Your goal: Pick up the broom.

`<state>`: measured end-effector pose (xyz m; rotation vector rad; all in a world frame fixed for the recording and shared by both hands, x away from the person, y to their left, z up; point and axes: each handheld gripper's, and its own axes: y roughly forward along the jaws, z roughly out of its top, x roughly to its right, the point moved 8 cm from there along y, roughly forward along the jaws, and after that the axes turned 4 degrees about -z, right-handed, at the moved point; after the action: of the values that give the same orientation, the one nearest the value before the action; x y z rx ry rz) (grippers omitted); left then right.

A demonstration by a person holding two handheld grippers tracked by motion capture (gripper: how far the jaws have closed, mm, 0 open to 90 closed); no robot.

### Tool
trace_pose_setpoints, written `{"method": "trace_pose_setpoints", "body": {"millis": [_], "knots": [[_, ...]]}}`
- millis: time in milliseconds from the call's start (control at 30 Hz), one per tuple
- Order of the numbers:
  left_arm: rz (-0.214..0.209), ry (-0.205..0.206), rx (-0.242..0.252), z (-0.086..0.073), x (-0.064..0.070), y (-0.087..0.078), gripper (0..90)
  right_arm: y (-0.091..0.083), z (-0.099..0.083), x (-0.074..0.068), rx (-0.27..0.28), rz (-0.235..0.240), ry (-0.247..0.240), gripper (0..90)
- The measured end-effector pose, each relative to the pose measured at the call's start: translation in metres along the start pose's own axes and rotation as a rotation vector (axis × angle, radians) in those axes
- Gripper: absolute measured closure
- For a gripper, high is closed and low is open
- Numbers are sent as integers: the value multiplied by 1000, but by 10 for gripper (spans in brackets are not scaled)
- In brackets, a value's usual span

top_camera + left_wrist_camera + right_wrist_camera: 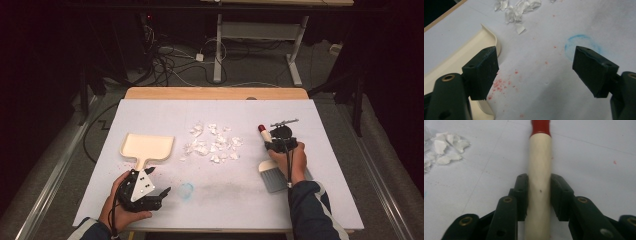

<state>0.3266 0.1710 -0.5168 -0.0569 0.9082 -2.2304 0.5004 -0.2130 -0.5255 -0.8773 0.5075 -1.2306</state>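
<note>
A cream dustpan (147, 146) lies at the left of the white table cover, its handle pointing toward me. My left gripper (158, 181) hovers open just right of that handle, with nothing between the jaws. In the left gripper view the dustpan (459, 56) sits beside and under the left jaw of that gripper (535, 72). A pile of white paper scraps (212, 144) lies mid-table. My right gripper (281, 145) is shut on the cream, red-tipped handle of a brush (263, 132), whose grey bristles (272, 179) rest on the table. The right gripper view shows the jaws (539, 195) clamped on the handle (539, 162).
A faint blue ring mark (186, 190) and red specks (500, 85) stain the cover near my left gripper. The wooden table edge (215, 93) runs along the back. Behind it are cables and a desk frame (218, 45) on the floor.
</note>
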Motion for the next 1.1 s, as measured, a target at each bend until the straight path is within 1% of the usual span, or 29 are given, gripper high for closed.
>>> {"method": "trace_pose_setpoints", "body": {"millis": [67,167,200,300,433,500,600,700,767,833,867,900,933,967,1000,1033,1067,1100], "knots": [[2,1,-2,-1,0,-1,204,0,1,0,-3,-1,-7,702],[5,0,-5,-2,0,-3,204,0,1,0,2,9,-6,702],[6,-2,-3,-2,0,-4,204,-1,1,1,8,20,3,702],[3,-1,-3,-2,0,-3,204,-5,2,3,36,32,8,702],[0,-1,-5,-1,0,-2,204,-19,6,6,102,50,15,703],[-1,-2,-2,-1,1,-2,204,-28,7,7,139,64,9,704],[-4,-1,-1,1,2,-1,204,-43,9,7,184,76,-1,704],[-12,-2,3,4,3,1,204,-61,10,7,244,80,-7,705],[-24,-6,11,10,5,4,205,-71,11,8,274,87,-5,705],[-37,-19,33,18,8,5,206,-80,11,7,305,96,-9,706],[-37,-19,33,18,8,5,206,-84,11,6,316,98,-5,706],[-53,-37,62,29,11,6,206,-88,11,6,333,98,-7,706],[-61,-42,69,34,13,8,208,-92,11,6,347,98,-6,706],[-61,-42,69,34,13,8,208,-95,11,5,361,97,-4,706],[-72,-38,80,46,19,12,208,-99,10,5,372,96,-5,706],[-72,-38,80,46,19,12,208,-103,9,4,386,98,-2,706],[-98,-27,102,61,27,18,208,-107,9,3,401,99,-1,706],[-123,-30,105,68,33,22,209,-112,8,2,416,98,-3,706]]}}
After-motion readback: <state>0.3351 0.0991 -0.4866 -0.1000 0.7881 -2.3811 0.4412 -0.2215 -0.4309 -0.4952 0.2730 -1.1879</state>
